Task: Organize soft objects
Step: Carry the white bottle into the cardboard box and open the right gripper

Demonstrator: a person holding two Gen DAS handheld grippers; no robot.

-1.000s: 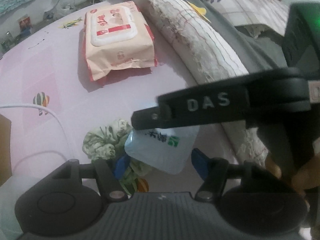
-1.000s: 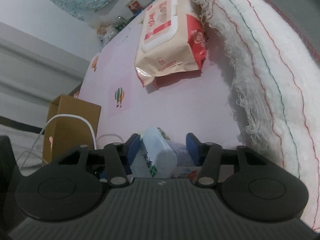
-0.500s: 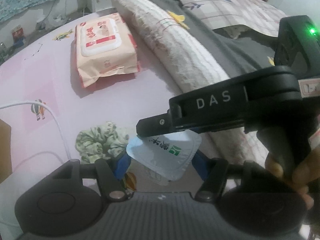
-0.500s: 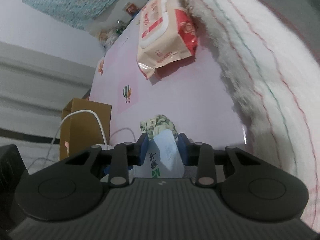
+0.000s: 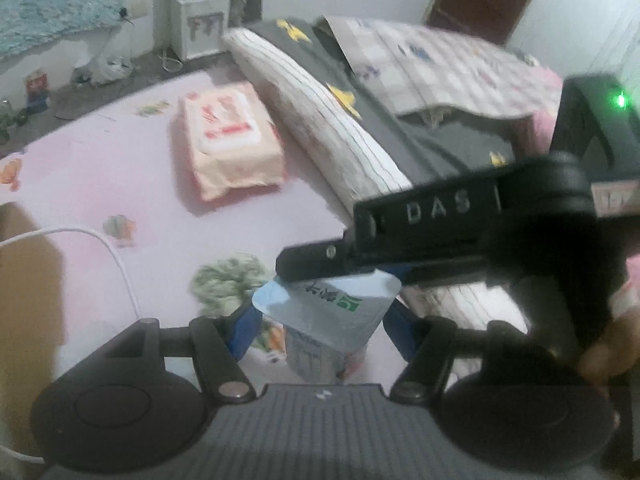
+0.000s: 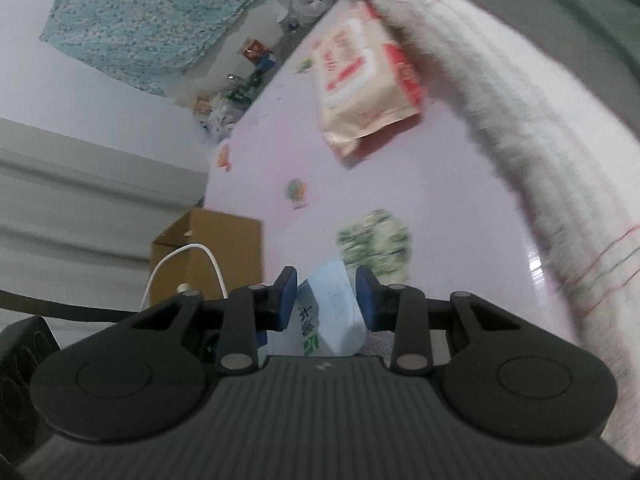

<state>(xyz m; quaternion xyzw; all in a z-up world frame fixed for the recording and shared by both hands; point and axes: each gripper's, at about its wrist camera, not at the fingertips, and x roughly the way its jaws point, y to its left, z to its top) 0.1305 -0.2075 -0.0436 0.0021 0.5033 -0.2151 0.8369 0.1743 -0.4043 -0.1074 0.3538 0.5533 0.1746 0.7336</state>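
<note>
- Left wrist view: the left tool (image 5: 318, 322) has its blue pads spread wide, one to each side of a light blue tissue pack (image 5: 328, 306), and neither pad presses on it.
- The right tool (image 5: 320, 260) reaches in from the right side, a black finger marked DAS lying across the top of the tissue pack.
- A green patterned scrunchie (image 5: 226, 280) lies on the pink bed sheet (image 5: 100, 184) just beyond the pack.
- Farther up the sheet a wet wipes pack (image 5: 230, 142) lies beside a rolled white blanket (image 5: 320, 132) that runs along the sheet's far side.
- A white cable (image 5: 116, 256) curves over the sheet's left edge.
- Right wrist view: the right tool (image 6: 326, 304) is clamped on the tissue pack (image 6: 334, 312), both blue pads pressed to its sides, the pack lifted off the sheet.
- The scrunchie (image 6: 376, 242) sits on the bed sheet (image 6: 420, 184) just past the fingertips.
- A cardboard box (image 6: 208, 256) stands off the sheet's left edge.
</note>
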